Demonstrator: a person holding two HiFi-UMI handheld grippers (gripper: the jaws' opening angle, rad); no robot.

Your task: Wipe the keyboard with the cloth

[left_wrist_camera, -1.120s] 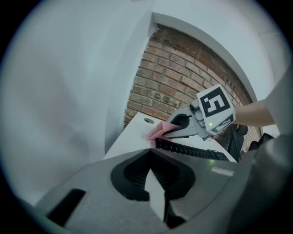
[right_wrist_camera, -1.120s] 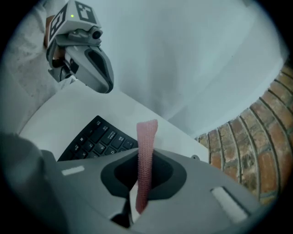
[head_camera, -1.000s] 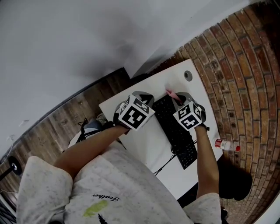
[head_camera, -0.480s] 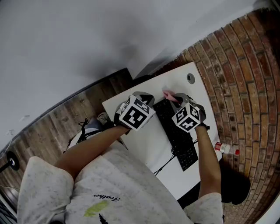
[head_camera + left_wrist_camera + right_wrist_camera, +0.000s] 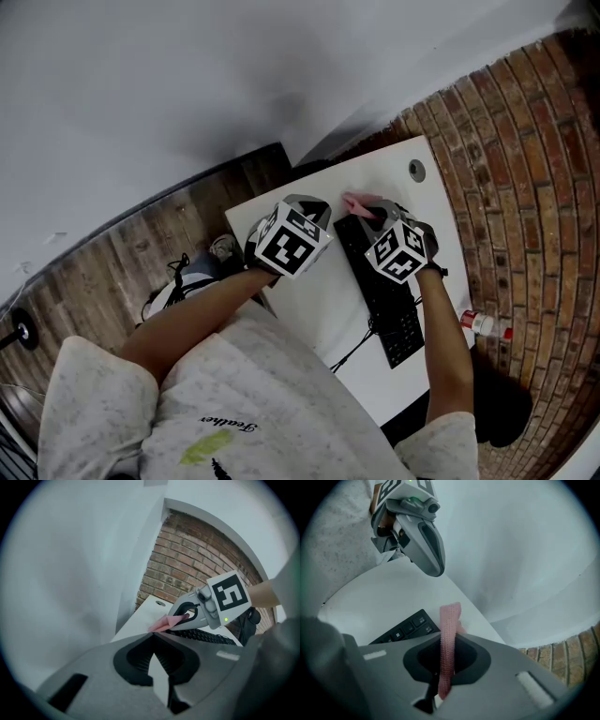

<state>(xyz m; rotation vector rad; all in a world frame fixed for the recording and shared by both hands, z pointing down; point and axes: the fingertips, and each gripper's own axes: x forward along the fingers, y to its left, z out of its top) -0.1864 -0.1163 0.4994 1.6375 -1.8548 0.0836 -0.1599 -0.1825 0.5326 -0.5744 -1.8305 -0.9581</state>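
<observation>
White table (image 5: 319, 305) against the plain wall, brick on the right side. Black keyboard (image 5: 386, 292) lies along the table's right part. Its long axis runs from the far end, near the wall, back toward the person, and its cable leaves the near end. Left claw (image 5: 153, 641) is closed tip to tip with nothing in it. It hovers over bare table just left of the keyboard's far end and isn't on the keys. Right claw (image 5: 443, 654) is clamped on the pink cloth (image 5: 449, 620). A folded strip runs through the jaws and sticks out past the tips. The right claw sits right at the keyboard's far end, with the cloth tip over the corner keys and the table edge beyond. Can't tell whether the cloth actually touches the keys or hangs just above them. Key relation: nearly the whole keyboard lies behind the cloth, toward the person. My read is that the next stroke is a pull back along the long axis with the right claw, which is the nearer one by far. The left claw could steady the keyboard's left edge if it slides. Small stuff: a white bottle with a red cap (image 5: 485, 326) lies off the table to the right, and a round cable grommet (image 5: 416, 171) sits in the far table corner. Writing: the shirt print looks like "Feather" in script. Key legends and the bottle label are too small to read. The cubes carry only black-and-white marker squares.
</observation>
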